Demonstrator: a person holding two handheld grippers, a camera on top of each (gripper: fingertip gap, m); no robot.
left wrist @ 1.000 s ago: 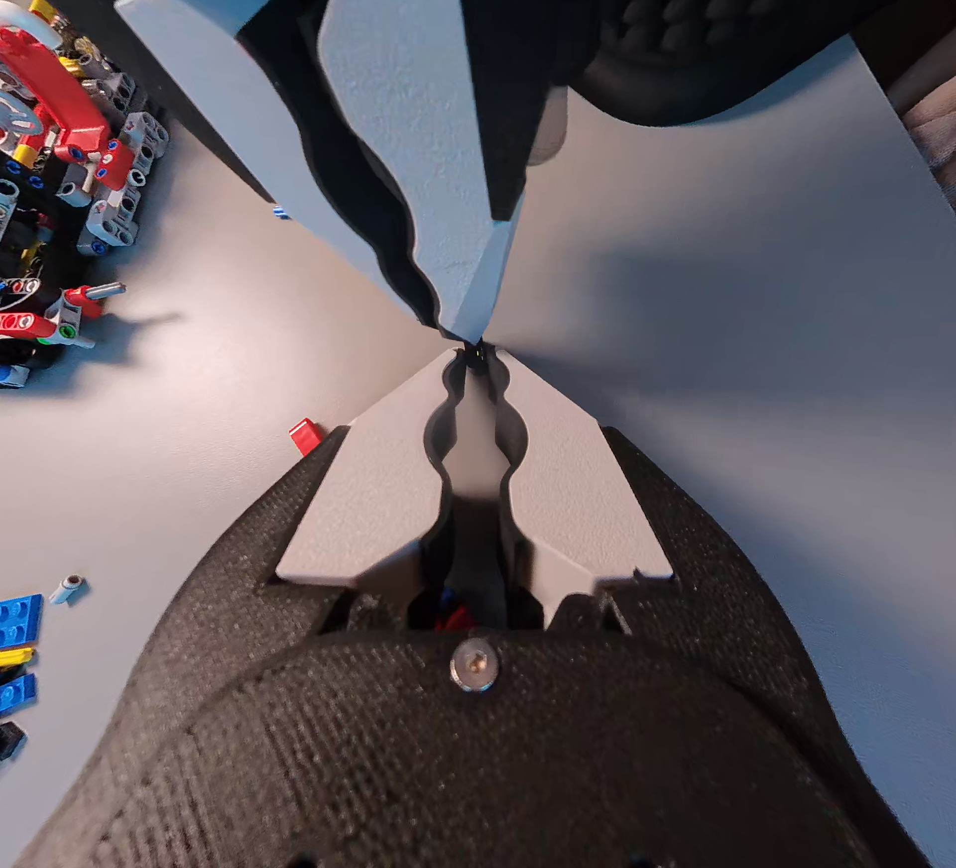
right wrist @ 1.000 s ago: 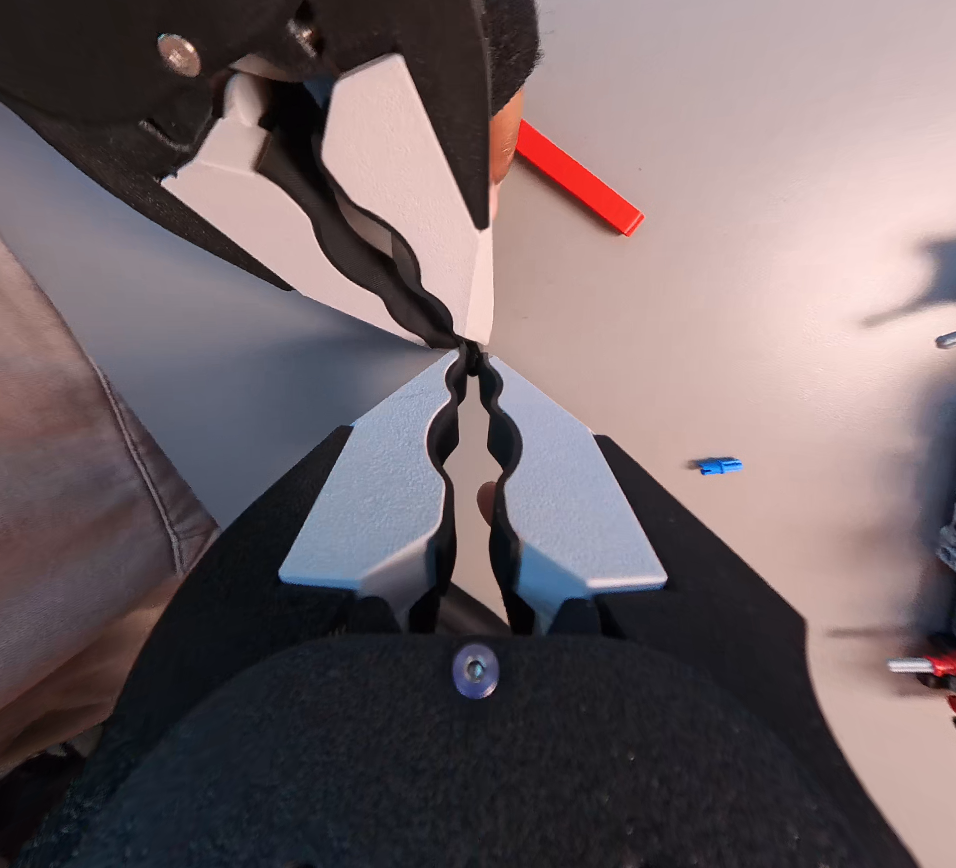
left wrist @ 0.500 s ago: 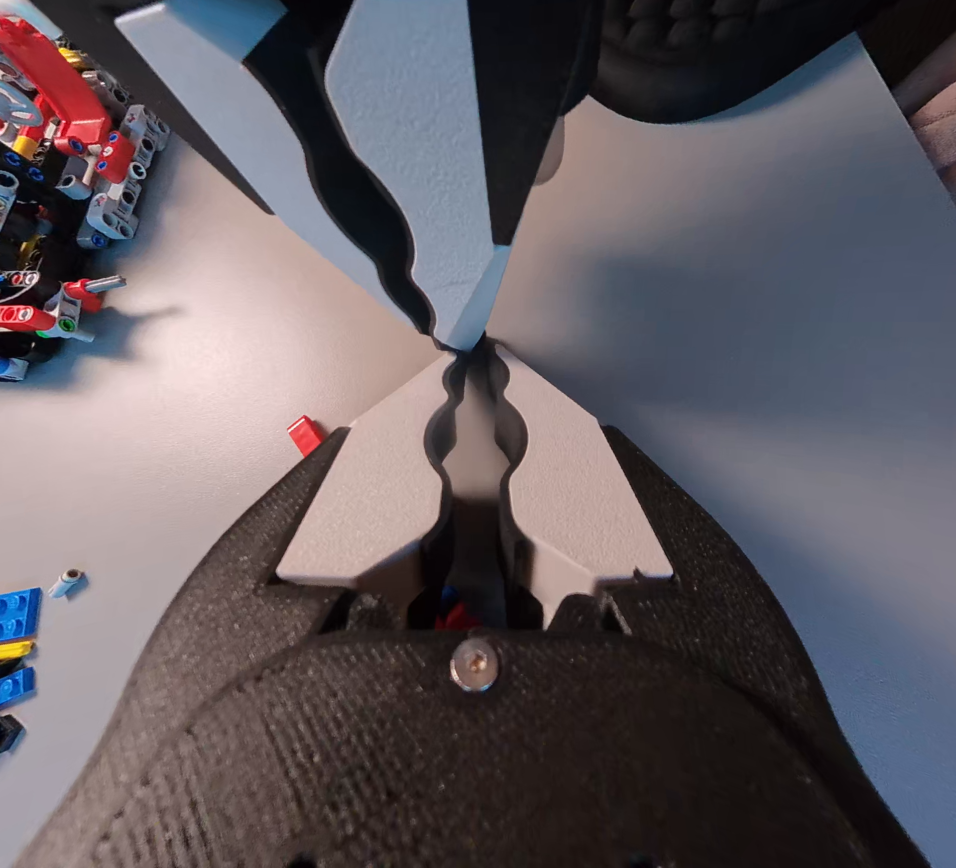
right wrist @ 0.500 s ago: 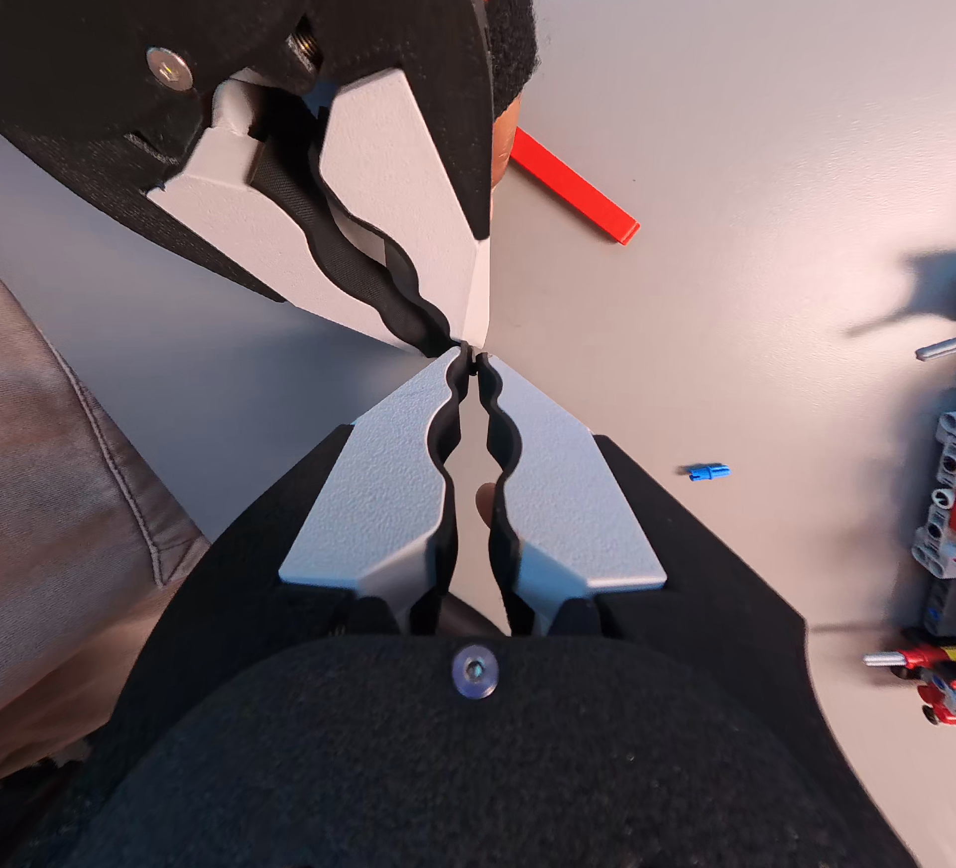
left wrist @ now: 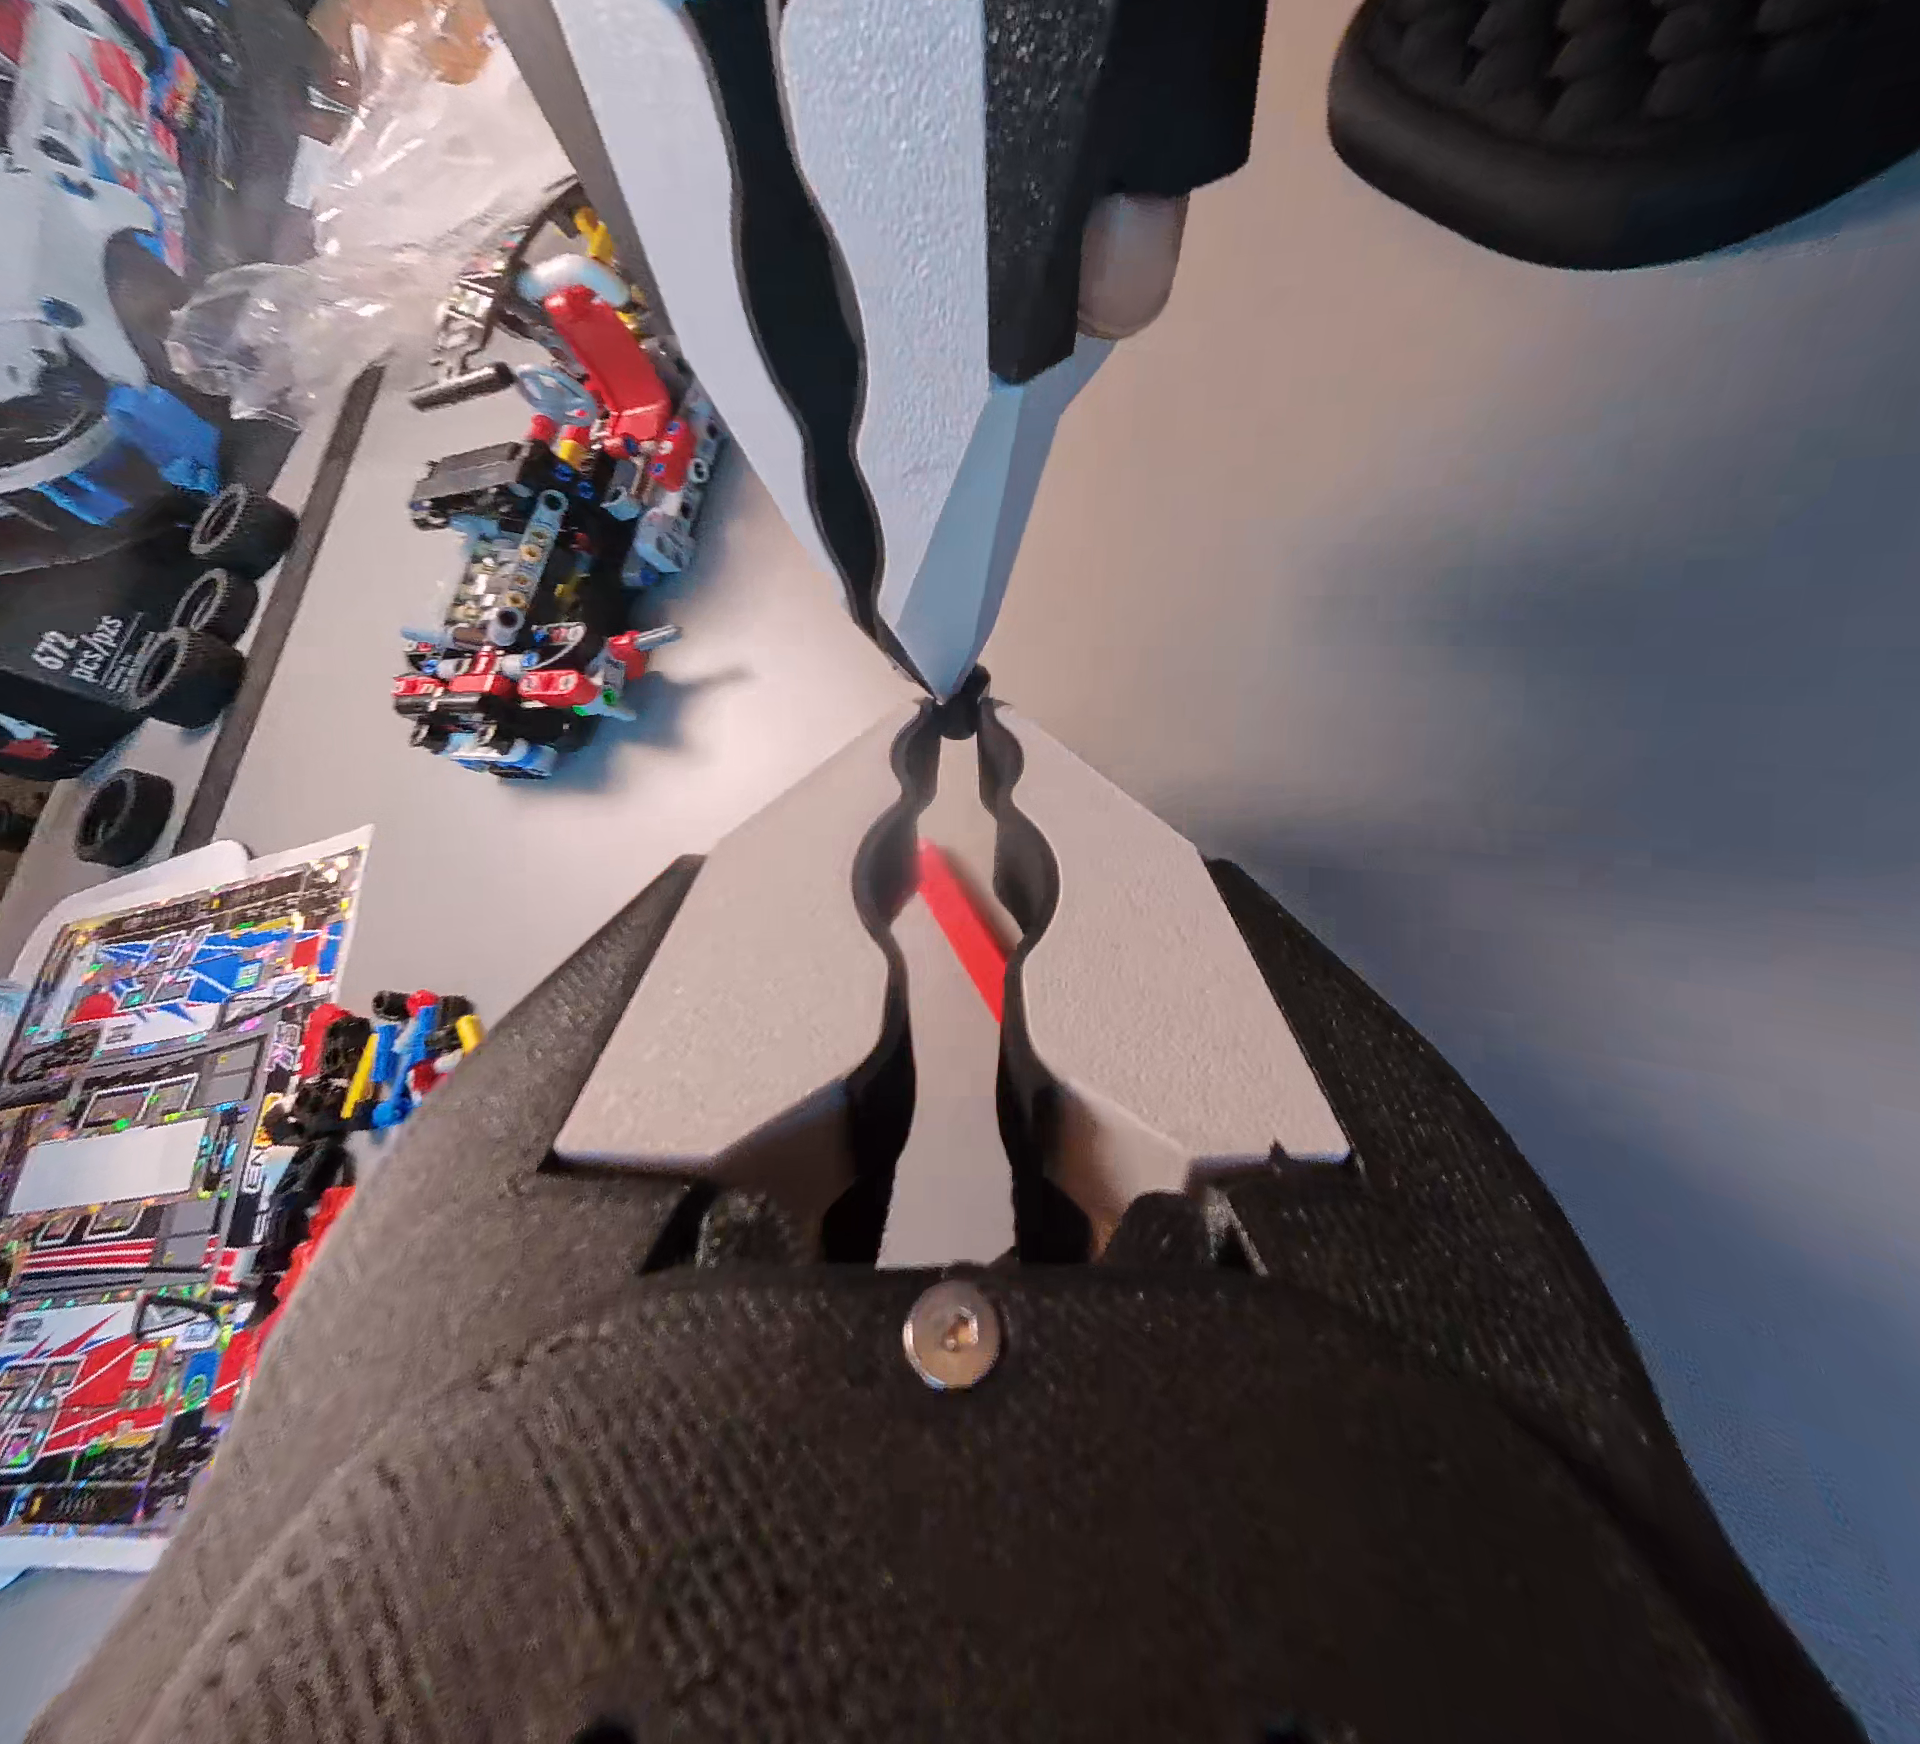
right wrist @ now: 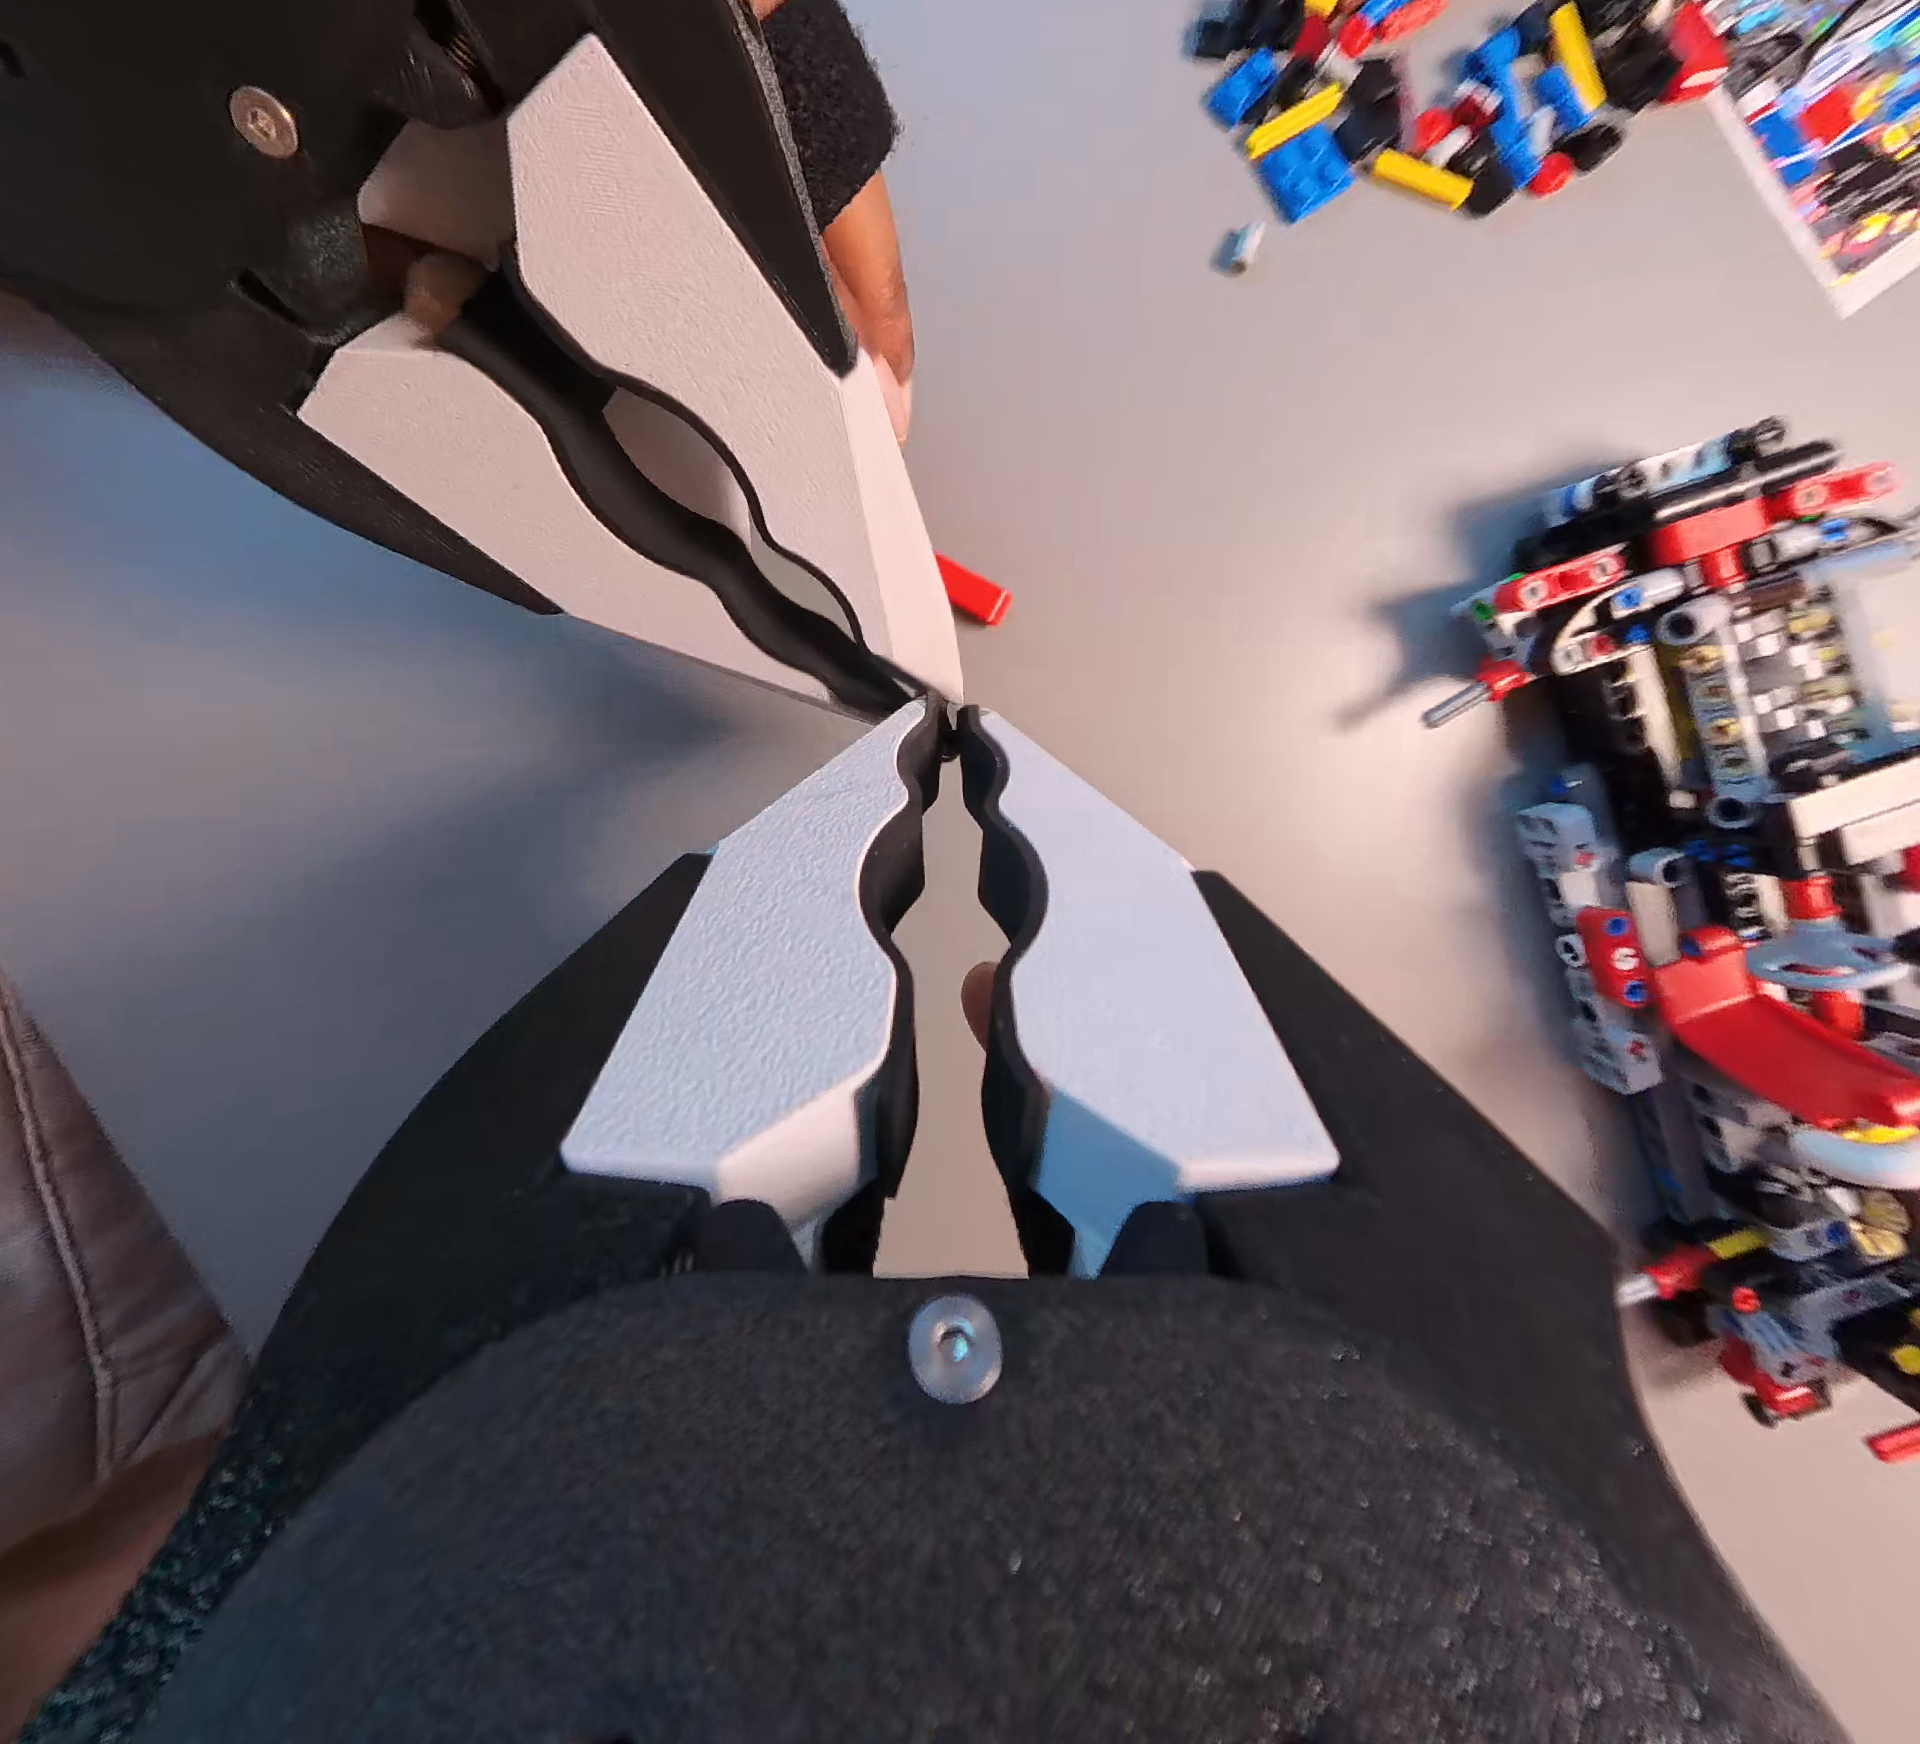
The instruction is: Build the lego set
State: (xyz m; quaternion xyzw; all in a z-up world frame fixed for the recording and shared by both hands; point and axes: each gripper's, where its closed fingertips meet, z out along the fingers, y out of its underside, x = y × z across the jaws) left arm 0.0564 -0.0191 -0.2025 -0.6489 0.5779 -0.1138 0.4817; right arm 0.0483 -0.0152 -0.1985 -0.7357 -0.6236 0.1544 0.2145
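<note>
My left gripper and my right gripper meet tip to tip above the grey table. Both are shut on a small black piece pinched between the two sets of tips; it is mostly hidden. In the left wrist view the right gripper comes down from above. In the right wrist view the left gripper comes in from the upper left. The partly built red, black and grey lego car stands to the left, and shows at the right edge of the right wrist view.
A long red piece lies on the table under the grippers, its end showing in the right wrist view. A pile of loose bricks and a sticker sheet lie nearby. Black tyres, plastic bags and the set's box are at the far left.
Both grippers have stayed tip to tip but swung and tilted together. The car, the brick pile and the sticker sheet have come into view.
</note>
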